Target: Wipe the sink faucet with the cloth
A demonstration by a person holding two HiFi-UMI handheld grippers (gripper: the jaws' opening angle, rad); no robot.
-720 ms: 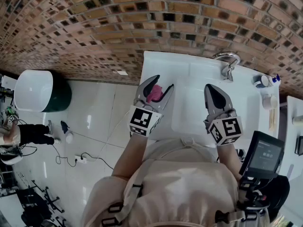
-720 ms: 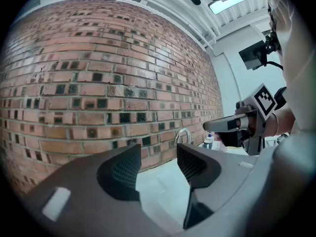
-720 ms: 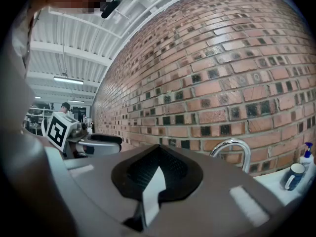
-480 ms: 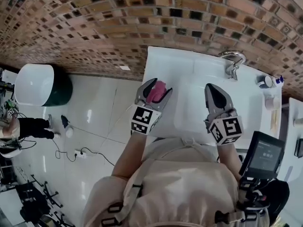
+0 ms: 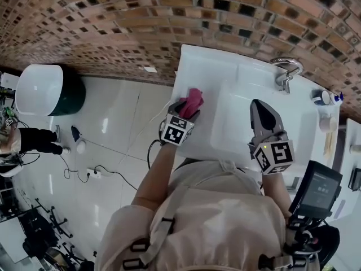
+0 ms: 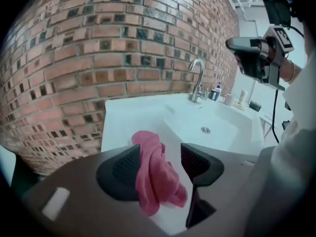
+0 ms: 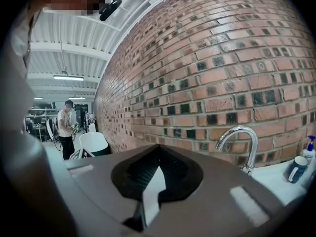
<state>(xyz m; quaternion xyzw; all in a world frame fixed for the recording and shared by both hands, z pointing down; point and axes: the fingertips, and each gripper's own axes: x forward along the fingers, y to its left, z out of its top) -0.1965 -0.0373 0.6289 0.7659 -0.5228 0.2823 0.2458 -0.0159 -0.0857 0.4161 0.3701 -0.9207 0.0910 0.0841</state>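
1. Over the left end of the white bench point(image 5: 189, 66), the left tongs point(image 6: 159, 149) stand wide apart and point steeply down. The pink cloth point(image 6: 155, 179) sits crumpled between them. It leans on one pad, and a strip of white shows before the other pad, so it is not squeezed. I cannot tell whether its lower end rests on the bench.
2. The right tongs point(image 7: 158, 149) are closed tip to tip with nothing between them. They hang almost level above the near side of the sink basin point(image 5: 242, 129) and point toward the brick wall point(image 5: 113, 27).
3. The faucet point(image 5: 286, 72) is a curved chrome pipe at the far rim of the basin, close to the wall and well apart from the cloth. The hollow of the basin, with its drain point(image 6: 205, 130), lies between the cloth and the faucet. The right tongs hang to the side of that line.
4. Right of the faucet, a dark cup point(image 5: 321, 97), a spray bottle point(image 5: 337, 97) and a white cup point(image 5: 327, 123) stand on the bench.
5. Left of the bench is the glossy floor point(image 5: 113, 140). On it are a white round tub with a dark green side point(image 5: 39, 97) and some cables point(image 5: 96, 188), and another person point(image 5: 28, 148) is at the edge. A device with a screen point(image 5: 321, 192) hangs at the wearer's right side.
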